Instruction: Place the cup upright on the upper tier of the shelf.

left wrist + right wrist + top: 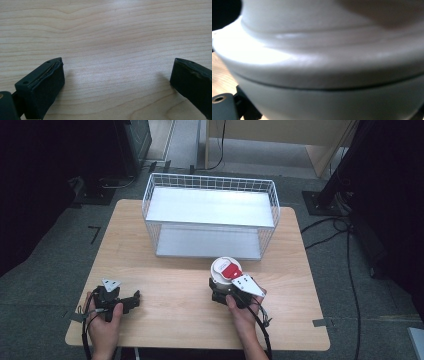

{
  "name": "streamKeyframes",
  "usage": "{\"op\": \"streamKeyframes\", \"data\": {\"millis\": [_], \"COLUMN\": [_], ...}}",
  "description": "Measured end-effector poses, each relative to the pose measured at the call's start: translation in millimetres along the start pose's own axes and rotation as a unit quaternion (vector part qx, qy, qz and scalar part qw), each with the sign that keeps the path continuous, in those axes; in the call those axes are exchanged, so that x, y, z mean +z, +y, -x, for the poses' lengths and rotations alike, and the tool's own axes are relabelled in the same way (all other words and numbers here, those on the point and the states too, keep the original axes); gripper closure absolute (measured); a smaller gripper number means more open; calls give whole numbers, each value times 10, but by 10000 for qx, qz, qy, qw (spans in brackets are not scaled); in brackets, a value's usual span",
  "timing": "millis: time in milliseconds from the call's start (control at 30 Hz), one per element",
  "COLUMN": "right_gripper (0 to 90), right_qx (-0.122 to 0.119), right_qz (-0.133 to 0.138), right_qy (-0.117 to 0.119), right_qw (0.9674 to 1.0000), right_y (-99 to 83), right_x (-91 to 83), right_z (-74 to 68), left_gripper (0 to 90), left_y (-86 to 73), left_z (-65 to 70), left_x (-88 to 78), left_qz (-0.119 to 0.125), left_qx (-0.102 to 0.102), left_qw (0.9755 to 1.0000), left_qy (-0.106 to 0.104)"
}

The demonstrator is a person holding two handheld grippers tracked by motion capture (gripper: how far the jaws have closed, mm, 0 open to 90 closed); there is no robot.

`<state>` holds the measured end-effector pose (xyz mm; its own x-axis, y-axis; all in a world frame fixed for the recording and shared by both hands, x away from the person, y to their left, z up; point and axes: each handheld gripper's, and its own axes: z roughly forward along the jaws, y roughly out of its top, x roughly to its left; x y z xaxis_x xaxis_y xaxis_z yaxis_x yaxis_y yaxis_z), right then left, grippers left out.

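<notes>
Resting low over the near left part of the wooden table (175, 295), the left gripper (131, 301) sits in the person's left hand (104, 322), its jaws pointing right across the boards. In the left gripper view its two black jaws stand wide apart with bare wood grain between them; the right jaw is cut off by the frame edge and the left one runs off the bottom.

Behind the table's middle stands a white wire basket (210, 182) with two flat shelves; the lower shelf is partly screened by the wire front.

Just right of centre, in front of the basket, stands a white container (223, 271) with a red patch on its lid. The right gripper (219, 295) is pressed up against its near side, held by the right hand (243, 309), and the grey plate on top hides the jaw tips from above. In the right gripper view the container's pale body (324, 62) is blurred and very close, with one black jaw corner at the lower left edge. The jaws appear to bracket the container; I cannot tell whether they actually clamp it.
</notes>
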<state>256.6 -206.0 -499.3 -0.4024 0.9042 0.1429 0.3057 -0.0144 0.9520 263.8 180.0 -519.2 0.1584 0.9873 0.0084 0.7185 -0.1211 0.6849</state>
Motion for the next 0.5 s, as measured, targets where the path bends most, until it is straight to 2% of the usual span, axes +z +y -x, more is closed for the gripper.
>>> {"op": "streamKeyframes", "data": {"millis": [100,367,433,500], "right_gripper": [70,74,74,74], "right_qx": [-1,7,60,7], "right_qz": [98,227,254,276], "right_qy": [-109,-222,-190,-197], "right_qw": [9999,9995,9995,9994], "right_y": [-11,39,74,92], "right_x": [-4,-33,-47,-54], "right_z": [-13,-2,1,-2], "left_gripper": [0,0,0,0], "left_y": [0,0,0,0], "left_z": [1,1,1,1], "left_x": [0,0,0,0], "left_qz": [2,-1,-2,-2], "left_qx": [2,10,18,19], "left_qw": [10000,10000,10000,10000], "left_qy": [-4,-9,-11,-12]}}
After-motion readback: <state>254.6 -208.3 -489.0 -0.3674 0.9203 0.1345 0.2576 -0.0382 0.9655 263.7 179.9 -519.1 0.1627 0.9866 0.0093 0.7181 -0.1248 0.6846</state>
